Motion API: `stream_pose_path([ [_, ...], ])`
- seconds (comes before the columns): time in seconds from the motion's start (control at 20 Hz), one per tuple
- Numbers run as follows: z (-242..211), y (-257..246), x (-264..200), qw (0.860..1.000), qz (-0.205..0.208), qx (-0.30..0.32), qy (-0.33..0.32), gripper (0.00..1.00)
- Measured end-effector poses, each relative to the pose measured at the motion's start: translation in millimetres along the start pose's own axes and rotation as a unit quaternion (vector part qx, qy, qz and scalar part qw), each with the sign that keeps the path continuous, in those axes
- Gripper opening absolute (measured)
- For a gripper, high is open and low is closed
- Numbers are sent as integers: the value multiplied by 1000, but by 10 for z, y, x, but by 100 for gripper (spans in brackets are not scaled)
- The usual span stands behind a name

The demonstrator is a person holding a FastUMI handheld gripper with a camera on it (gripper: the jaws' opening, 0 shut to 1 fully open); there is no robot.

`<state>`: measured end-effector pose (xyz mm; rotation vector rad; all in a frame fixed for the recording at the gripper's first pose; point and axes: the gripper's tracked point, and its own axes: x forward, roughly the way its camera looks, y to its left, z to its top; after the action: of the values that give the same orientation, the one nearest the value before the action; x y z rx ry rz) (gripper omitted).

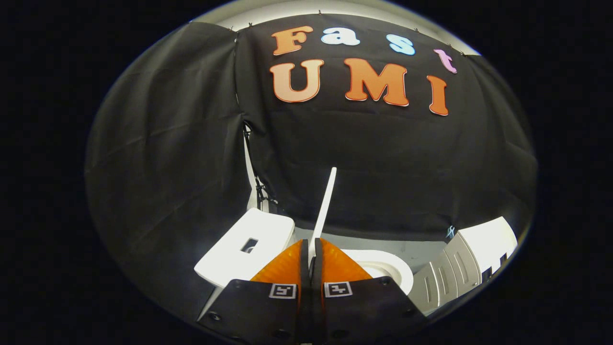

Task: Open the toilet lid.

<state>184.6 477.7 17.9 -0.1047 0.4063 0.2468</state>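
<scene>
Left to right: white plastic cistern top (244, 247); thin white plastic toilet lid (324, 206), raised edge-on and pinched at its rim between my orange fingers (287, 266); white bowl rim (390, 270). I should follow the hinge's arc, gripping lightly until the lid leans back

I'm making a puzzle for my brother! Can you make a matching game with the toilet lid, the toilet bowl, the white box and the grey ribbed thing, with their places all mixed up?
Things:
1. toilet lid
2. toilet bowl
3. white box
4. grey ribbed thing

Places:
A. just right of the orange jaws, with a round white rim
B. furthest right, beyond the bowl
C. pinched between the shut jaws, standing nearly upright
D. left of the jaws, with a dark rectangular hole on top

Pairs: 1-C, 2-A, 3-D, 4-B
</scene>
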Motion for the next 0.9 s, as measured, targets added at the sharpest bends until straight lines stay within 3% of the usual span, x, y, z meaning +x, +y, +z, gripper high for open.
stream_pose_path([
  [0.9, -2, 1292, 182, 997, 76, -7, -7, 8],
])
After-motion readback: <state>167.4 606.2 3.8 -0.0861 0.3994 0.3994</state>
